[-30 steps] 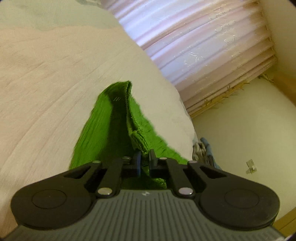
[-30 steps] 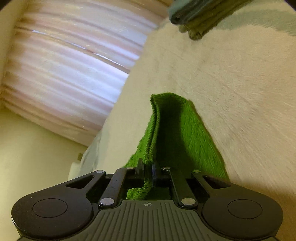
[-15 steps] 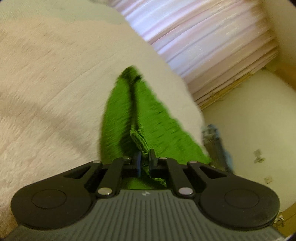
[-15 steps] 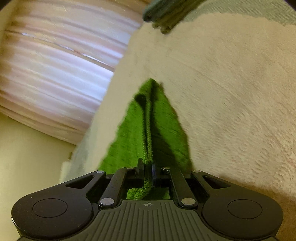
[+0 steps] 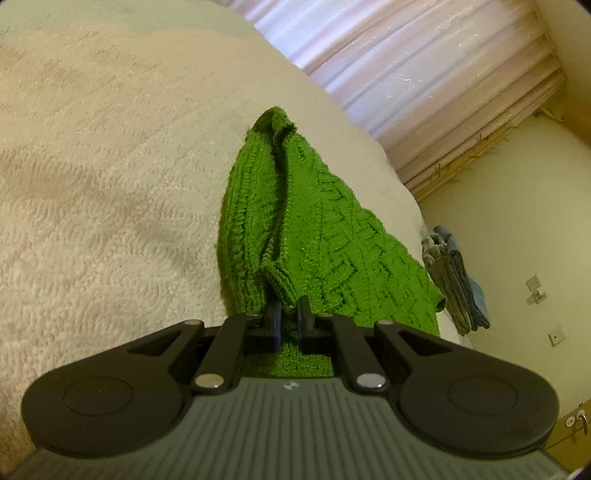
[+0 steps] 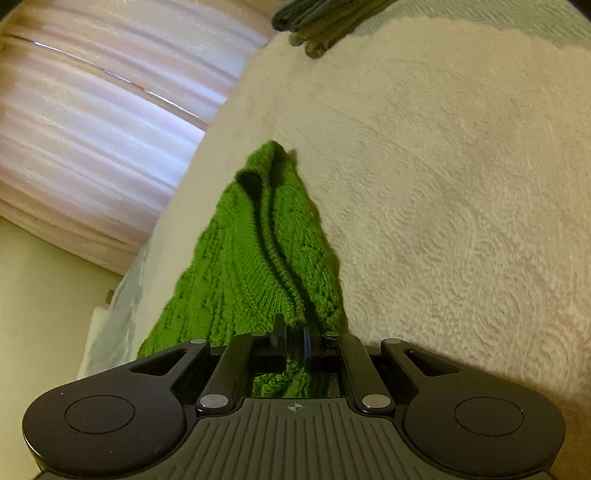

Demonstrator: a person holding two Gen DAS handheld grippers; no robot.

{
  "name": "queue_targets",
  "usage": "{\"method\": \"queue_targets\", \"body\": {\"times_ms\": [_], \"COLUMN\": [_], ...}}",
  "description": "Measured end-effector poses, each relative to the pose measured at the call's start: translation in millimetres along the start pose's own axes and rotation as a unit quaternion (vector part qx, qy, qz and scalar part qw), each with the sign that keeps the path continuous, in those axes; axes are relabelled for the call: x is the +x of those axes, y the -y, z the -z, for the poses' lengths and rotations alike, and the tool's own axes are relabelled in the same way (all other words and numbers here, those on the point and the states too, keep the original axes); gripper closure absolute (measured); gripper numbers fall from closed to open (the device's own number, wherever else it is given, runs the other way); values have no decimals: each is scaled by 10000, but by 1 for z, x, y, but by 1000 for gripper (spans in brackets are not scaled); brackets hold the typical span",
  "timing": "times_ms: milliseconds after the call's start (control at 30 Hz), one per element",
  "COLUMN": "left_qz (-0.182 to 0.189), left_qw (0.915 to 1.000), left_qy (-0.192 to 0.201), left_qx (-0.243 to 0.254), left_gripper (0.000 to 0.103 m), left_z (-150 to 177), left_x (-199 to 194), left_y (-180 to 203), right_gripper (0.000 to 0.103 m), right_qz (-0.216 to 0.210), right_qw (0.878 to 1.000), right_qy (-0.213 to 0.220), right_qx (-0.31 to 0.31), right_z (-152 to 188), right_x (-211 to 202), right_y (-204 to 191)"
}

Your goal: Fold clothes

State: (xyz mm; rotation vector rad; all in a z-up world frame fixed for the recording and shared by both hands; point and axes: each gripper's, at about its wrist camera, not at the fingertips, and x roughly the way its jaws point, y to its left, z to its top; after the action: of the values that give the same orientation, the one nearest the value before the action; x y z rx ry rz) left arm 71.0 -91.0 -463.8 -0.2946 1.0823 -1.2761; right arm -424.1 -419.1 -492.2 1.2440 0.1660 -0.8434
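A bright green knitted sweater (image 5: 317, 236) lies on a cream textured bedspread (image 5: 110, 184). My left gripper (image 5: 288, 314) is shut on its ribbed edge, which runs forward in a raised fold. In the right wrist view the same sweater (image 6: 243, 266) stretches ahead of my right gripper (image 6: 295, 328), which is shut on another part of its edge. The cloth between the grippers is doubled into a narrow fold that ends in a point on the bed (image 6: 443, 184).
Folded grey-blue clothes (image 5: 454, 284) lie at the bed's right edge in the left wrist view. A stack of dark green and teal folded clothes (image 6: 325, 18) sits at the far end of the bed. Pink curtains (image 5: 424, 74) and a cream wall lie beyond.
Both grippers have drawn the sweater along the bed. The fold has narrowed and lengthened, and the dark stack of clothes has shifted left in the right wrist view.
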Motion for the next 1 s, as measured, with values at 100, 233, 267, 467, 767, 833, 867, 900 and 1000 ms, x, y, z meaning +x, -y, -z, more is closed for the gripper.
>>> {"method": "queue_targets", "body": {"times_ms": [100, 233, 267, 467, 767, 833, 867, 900, 1000], "left_qz": [129, -17, -13, 25, 100, 80, 56, 83, 206], "left_qw": [9999, 9999, 9998, 9989, 9898, 9903, 9907, 9903, 9903], "left_qy": [52, -114, -132, 60, -376, -377, -377, -369, -282], "left_qx": [-65, -116, -155, -461, -1369, -1333, -1309, -1335, -1346], "left_gripper": [98, 97, 97, 87, 67, 71, 77, 86, 91], "left_z": [-2, -2, -3, -16, -26, -27, -27, -28, -31], "left_x": [-9, -1, -2, -25, 17, 26, 28, 26, 14], "left_y": [1, -4, -4, -7, -27, -24, -22, -21, -17], "right_gripper": [97, 97, 97, 37, 38, 63, 70, 78, 87], "right_qz": [-22, -15, -42, -303, -307, -278, -185, -85, -241], "right_qw": [10000, 10000, 9999, 9992, 9983, 9981, 9982, 9982, 9978], "right_qy": [2, -64, -79, -20, -459, -513, -543, -566, -465], "right_qx": [-18, 17, 44, 256, 210, 178, 185, 197, 407], "right_z": [1, 1, 0, -3, 1, 3, 4, 5, 2], "right_x": [-4, -4, -6, -29, 0, 15, 18, 19, 5], "right_y": [-1, 0, 1, -1, -5, -6, -6, -6, -4]}}
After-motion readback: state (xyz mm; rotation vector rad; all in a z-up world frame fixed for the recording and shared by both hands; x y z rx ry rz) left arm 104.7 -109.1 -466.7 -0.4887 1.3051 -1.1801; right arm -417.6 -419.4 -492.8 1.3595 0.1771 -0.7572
